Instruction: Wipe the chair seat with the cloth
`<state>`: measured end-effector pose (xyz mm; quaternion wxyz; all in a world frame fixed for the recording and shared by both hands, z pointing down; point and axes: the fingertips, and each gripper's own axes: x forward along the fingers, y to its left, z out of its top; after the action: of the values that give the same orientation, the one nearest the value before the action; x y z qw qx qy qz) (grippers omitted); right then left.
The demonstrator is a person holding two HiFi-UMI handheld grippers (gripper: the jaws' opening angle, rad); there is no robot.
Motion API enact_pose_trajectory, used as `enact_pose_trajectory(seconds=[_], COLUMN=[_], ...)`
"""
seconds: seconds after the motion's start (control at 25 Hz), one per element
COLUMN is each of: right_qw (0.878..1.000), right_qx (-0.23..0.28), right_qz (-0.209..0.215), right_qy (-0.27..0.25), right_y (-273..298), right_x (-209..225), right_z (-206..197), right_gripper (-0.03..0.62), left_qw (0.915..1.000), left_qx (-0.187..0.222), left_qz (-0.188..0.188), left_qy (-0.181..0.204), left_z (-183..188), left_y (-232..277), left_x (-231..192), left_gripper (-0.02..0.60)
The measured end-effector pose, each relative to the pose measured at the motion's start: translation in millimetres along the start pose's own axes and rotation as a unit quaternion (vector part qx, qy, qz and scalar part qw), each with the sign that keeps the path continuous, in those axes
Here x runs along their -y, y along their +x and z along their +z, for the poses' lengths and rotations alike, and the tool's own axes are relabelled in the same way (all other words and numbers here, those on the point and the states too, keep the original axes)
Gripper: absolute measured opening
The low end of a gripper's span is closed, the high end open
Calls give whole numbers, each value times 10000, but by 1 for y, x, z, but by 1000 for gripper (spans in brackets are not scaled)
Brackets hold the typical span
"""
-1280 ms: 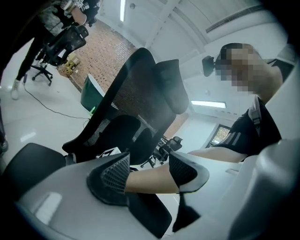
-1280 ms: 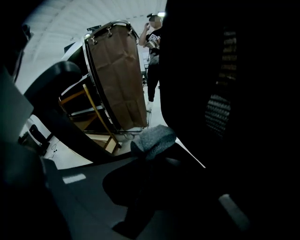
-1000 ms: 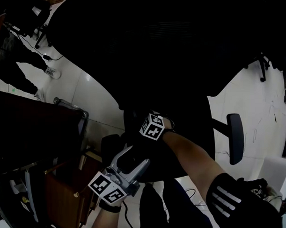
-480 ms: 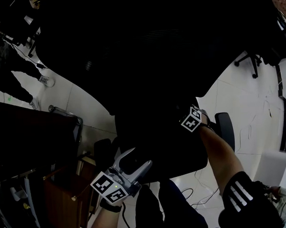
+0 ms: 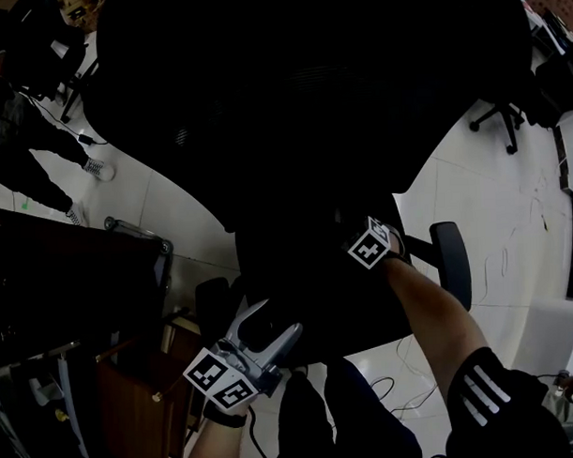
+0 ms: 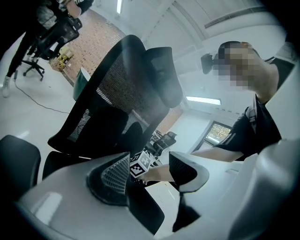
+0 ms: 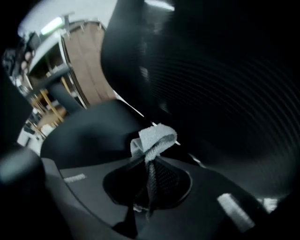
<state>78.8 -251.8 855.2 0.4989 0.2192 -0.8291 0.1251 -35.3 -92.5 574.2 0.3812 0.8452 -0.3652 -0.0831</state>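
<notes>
Floor (image 5: 513, 253): pale glossy tiles, showing at the left and right of the head view around a black office chair.
Chair seat (image 5: 308, 302): dark, mid-frame, below the big mesh backrest (image 5: 300, 91); armrest (image 5: 454, 264) to its right.
Cloth (image 7: 154, 138): grey and bunched, poking past the right gripper's jaw tips toward the chair; contact with the seat cannot be told.
Right gripper (image 7: 149, 171): jaws clamped on the cloth, over the seat just right of centre.
Left gripper (image 5: 269, 320): jaws apart, nothing held, by the seat's near edge at lower centre-left.
Wooden cabinet (image 5: 133, 398): lower left corner.
</notes>
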Motion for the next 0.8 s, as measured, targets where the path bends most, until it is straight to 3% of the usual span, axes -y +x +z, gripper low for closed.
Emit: enact_pose_trajectory(seconds=[0.24, 0.4, 0.6, 0.8], right_qw=[9915, 9860, 9860, 9925], right_qx=[660, 628, 513, 37], right_qz=[1078, 1425, 1453, 1058], right_qy=[-305, -595, -631, -615], right_y=[40, 56, 66, 54], right_x=[-150, -206, -210, -162], right_z=[90, 106, 89, 27], right_gripper=[29, 29, 29, 29], left_qw=[9998, 9996, 9995, 9996], left_qx=[73, 105, 89, 45], left_qz=[173, 235, 251, 180], left_qy=[-30, -88, -185, -189], left_z=[-1, -7, -15, -15], left_y=[-14, -23, -25, -22], left_x=[-7, -11, -16, -10], left_gripper=[285, 285, 285, 285])
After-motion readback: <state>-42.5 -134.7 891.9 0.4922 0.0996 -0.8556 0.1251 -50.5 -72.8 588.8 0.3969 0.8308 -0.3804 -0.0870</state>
